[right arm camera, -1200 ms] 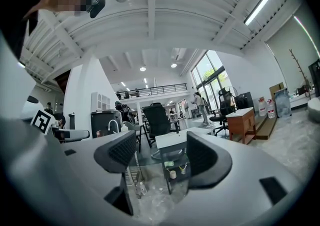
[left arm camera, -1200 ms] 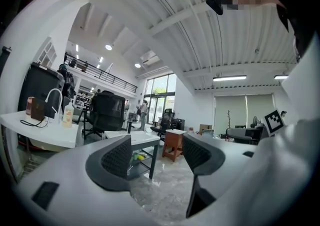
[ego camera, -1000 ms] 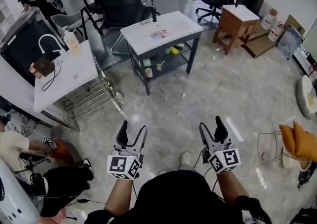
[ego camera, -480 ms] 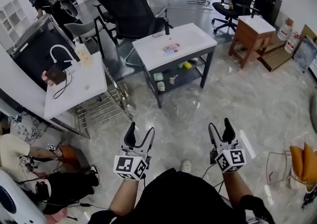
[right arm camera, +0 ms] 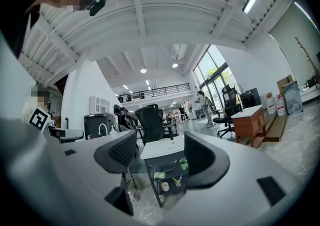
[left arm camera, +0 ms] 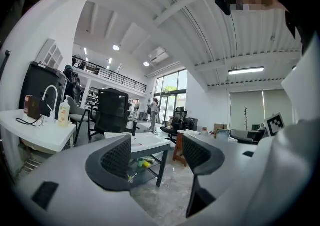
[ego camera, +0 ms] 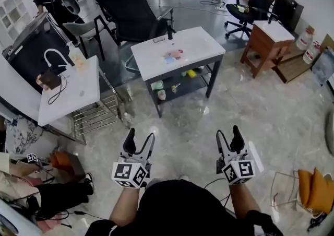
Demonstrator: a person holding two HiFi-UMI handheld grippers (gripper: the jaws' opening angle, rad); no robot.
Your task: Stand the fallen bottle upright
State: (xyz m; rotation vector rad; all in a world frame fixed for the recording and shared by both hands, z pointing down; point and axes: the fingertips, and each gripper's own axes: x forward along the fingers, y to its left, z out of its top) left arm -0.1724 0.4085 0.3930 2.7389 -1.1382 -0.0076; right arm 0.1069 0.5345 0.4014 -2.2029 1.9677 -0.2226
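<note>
hovering short of the white flat-topped table, left gripper and right gripper gape wide, empty; open glossy floor between; pink thing on it, maybe the bottle.

Left claw and right claw held forward side by side, jaws apart, empty

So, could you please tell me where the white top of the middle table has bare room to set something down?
The white tabletop is bare on its right half, between the small pink and blue items and the right edge, and along its near-left strip. Its lower shelf is crowded with cups and yellow items.
</note>
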